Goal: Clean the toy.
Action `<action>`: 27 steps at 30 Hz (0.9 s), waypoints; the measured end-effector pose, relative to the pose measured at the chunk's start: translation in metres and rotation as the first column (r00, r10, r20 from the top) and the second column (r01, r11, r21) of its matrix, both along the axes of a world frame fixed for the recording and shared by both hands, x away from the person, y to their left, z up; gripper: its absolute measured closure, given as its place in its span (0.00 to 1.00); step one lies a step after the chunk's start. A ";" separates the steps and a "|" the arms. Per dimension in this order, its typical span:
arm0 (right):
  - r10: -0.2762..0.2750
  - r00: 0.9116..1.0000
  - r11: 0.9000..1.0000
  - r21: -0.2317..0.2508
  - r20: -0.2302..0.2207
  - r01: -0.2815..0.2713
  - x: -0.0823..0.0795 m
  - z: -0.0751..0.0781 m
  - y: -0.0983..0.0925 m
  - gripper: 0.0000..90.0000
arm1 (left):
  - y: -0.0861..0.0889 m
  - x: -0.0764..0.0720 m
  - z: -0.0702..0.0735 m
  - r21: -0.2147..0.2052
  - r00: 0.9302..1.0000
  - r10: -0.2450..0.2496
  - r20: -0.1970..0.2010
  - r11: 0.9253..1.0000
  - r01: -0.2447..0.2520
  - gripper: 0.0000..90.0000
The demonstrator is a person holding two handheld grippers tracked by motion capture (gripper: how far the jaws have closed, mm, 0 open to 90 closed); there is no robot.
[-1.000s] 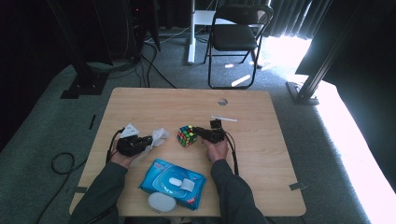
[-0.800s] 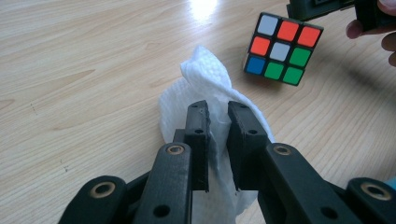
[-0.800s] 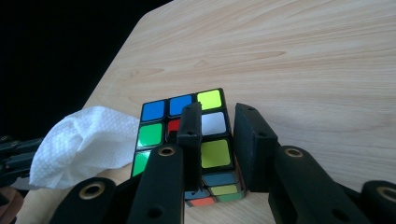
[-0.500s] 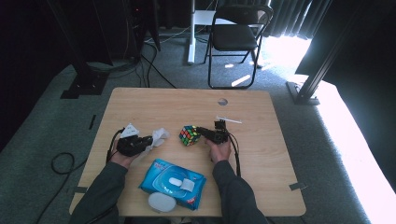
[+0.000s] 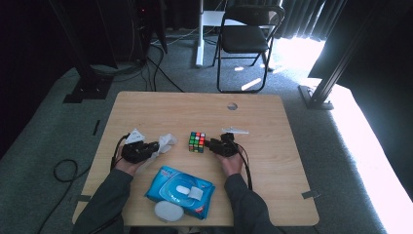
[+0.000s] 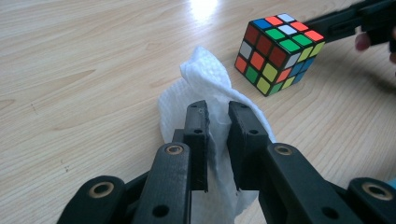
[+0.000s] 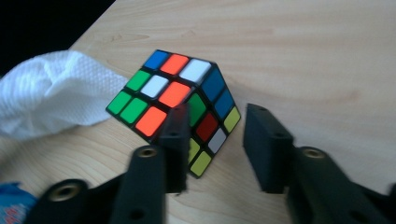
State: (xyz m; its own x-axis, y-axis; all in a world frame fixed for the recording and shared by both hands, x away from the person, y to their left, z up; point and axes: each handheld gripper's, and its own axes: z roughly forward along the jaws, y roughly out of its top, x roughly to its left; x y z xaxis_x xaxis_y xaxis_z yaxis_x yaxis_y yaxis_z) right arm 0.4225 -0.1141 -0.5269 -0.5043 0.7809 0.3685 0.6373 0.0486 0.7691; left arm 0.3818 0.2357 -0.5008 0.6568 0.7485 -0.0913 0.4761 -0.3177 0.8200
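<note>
The left gripper [image 6: 217, 112] pinches a crumpled white paper wipe [image 6: 205, 88] that lies on the light wooden table [image 5: 272, 122]. The right gripper [image 7: 215, 123] has just been opening its jaws; they stand apart with nothing gripped, right beside a small cube of many coloured squares [image 7: 180, 100]. The cube sits on the table between both grippers, close to the wipe.

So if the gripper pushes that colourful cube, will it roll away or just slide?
The cube would probably slide, not roll: it sits flat on the wooden table on a flat face. It looks like hard plastic, so likely stiff. Its glossy stickers may be slippery between the right gripper, whose jaws have just been opening.
</note>
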 end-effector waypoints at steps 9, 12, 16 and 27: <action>0.132 0.985 0.990 -0.071 0.108 -0.125 0.001 0.014 0.001 0.48 | -0.001 0.000 -0.001 0.001 1.000 -0.003 -0.001 1.000 0.003 0.87; 0.172 0.977 0.983 -0.092 0.122 -0.162 0.002 0.015 0.004 0.45 | -0.001 0.001 -0.001 0.000 1.000 -0.002 -0.002 1.000 0.002 0.87; 0.210 0.968 0.973 -0.127 0.137 -0.194 0.003 0.017 0.009 0.39 | -0.001 0.001 -0.001 0.001 1.000 -0.004 -0.002 1.000 0.004 0.87; 0.289 0.944 0.946 -0.197 0.162 -0.256 0.008 0.023 0.019 0.30 | -0.001 0.001 -0.001 0.003 1.000 -0.006 -0.004 1.000 0.006 0.87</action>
State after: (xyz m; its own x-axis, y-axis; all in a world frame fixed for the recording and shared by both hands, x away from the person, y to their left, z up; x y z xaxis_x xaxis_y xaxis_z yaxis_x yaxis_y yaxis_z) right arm 0.4304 -0.0955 -0.5037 -0.7531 0.6467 0.1211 0.4276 0.3412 0.8371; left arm 0.3826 0.2350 -0.5018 0.6606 0.7450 -0.0924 0.4779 -0.3225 0.8171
